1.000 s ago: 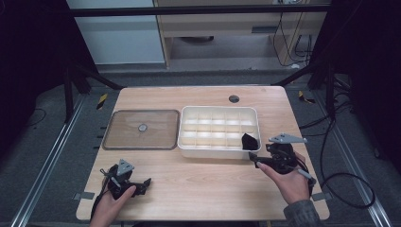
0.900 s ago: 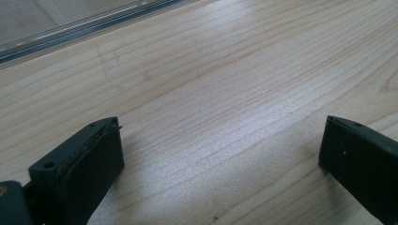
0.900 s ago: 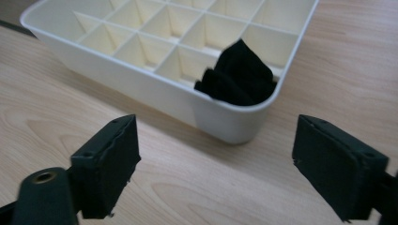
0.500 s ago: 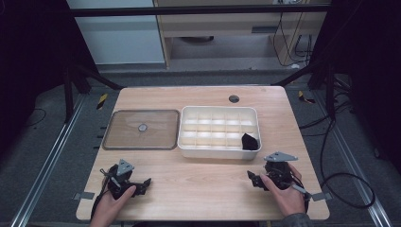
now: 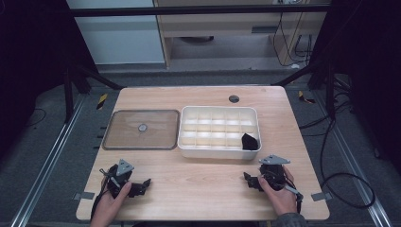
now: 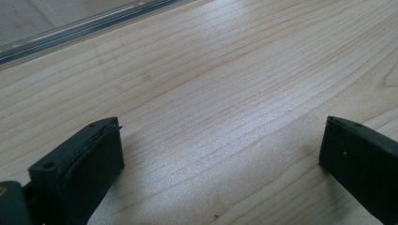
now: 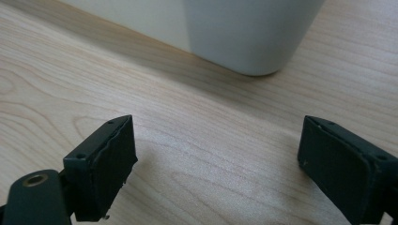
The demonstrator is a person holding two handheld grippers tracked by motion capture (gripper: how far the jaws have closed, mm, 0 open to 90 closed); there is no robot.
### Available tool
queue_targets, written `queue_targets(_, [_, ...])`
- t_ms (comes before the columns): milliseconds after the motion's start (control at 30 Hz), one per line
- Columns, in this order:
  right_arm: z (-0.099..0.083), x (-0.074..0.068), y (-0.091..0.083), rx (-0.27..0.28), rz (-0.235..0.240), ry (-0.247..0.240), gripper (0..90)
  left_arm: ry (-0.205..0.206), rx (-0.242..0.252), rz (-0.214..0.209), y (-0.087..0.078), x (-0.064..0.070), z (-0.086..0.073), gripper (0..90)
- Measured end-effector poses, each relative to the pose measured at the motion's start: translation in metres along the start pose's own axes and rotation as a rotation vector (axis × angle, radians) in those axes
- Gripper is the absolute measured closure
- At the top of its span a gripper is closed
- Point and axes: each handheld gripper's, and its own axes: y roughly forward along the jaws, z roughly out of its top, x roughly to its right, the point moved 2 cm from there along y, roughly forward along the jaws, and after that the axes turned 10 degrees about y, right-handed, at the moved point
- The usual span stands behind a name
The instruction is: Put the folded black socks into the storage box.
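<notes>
Wooden table (image 5: 203,184), both grippers resting near front edge, jaws spread, grasping nothing.
Lying in white divided tray (image 5: 220,149) corner: black object (image 5: 249,141); right gripper (image 5: 249,181) near tray, left gripper (image 5: 143,184) below clear lid (image 5: 142,128).

Dim lab room, light wooden table (image 5: 203,97) in the middle.
Grey floor (image 5: 38,142) all around, dark at both sides. Black frame bars (image 5: 90,78) slant down at the table's far corners, and a black crossbar (image 5: 198,10) runs along the top. Pale cabinet panel (image 5: 116,33) and a beige shelf unit (image 5: 222,28) stand behind. Black cables (image 5: 331,156) loop on the floor at right; yellow-black tape (image 5: 101,100) sits at left.
</notes>
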Motion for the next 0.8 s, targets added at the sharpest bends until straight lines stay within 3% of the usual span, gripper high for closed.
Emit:
queue_targets(133, [-0.0025, -0.001, 0.0054, 0.039, -0.026, -0.024, 10.8, 0.0, -0.001, -0.001, 0.0, -0.0002, 0.0001, 0.0])
queue_targets(233, [-0.0016, -0.0022, 0.007, 0.035, -0.039, -0.032, 8.7, 0.0, 0.0, -0.001, 0.0002, -0.0002, 0.0002, 0.0])
queue_targets(467, [-0.0005, -0.008, 0.0105, 0.022, -0.074, 0.004, 2.9, -0.008, -0.003, 0.007, 0.0031, -0.0033, 0.0026, 0.0])
queue_targets(800, [-0.0004, -0.0081, 0.0114, 0.022, -0.072, 0.003, 2.1, -0.023, -0.006, 0.021, 0.0041, -0.005, 0.0032, 0.0])
